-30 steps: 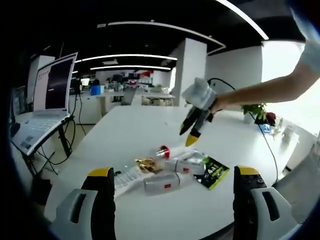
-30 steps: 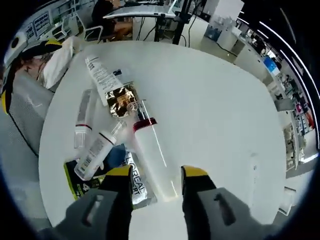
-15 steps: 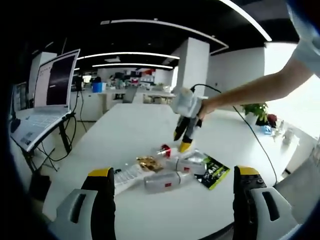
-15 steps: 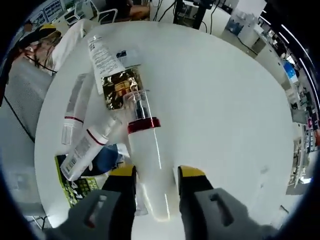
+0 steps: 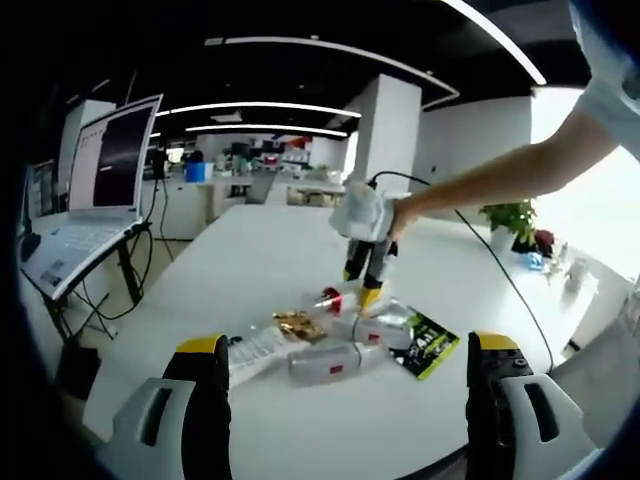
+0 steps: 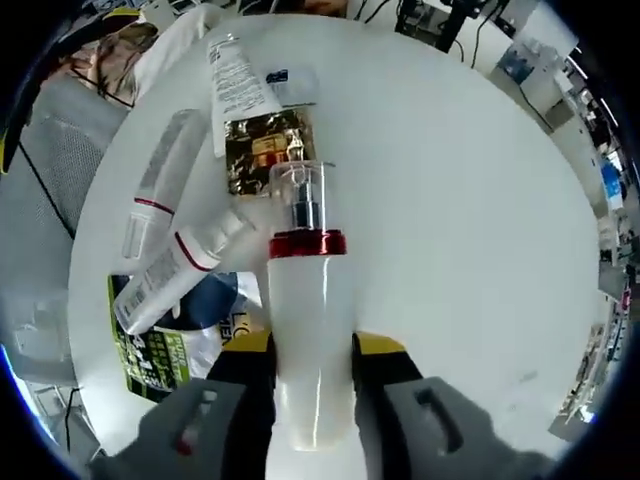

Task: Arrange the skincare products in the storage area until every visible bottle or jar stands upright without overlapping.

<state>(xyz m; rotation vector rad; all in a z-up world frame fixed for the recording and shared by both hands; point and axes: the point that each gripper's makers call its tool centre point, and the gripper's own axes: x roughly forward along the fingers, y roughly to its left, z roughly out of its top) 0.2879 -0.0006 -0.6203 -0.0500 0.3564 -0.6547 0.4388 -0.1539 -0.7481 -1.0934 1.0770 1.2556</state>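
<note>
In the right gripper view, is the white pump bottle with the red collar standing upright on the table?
No. The white pump bottle lies flat on the white table, its body between the right gripper's yellow-tipped jaws.

Counted on the surface [image 6: 450, 250]
One pump bottle [image 6: 308, 340], three tubes [image 6: 238, 85] [image 6: 158, 195] [image 6: 180, 270], one gold sachet [image 6: 262, 150], and one green packet [image 6: 160, 358] are seen.

Ceiling: dark, crossed by long curved light strips [image 5: 260, 105].
Pillar: a white square pillar [image 5: 385, 140] is seen behind the bench.
Bench: a white rounded top [image 5: 270, 250].
Left side: an open laptop [image 5: 95, 190] is raised on a stand.
Right side: bright window [image 5: 610, 200], potted plant [image 5: 512, 220].
</note>
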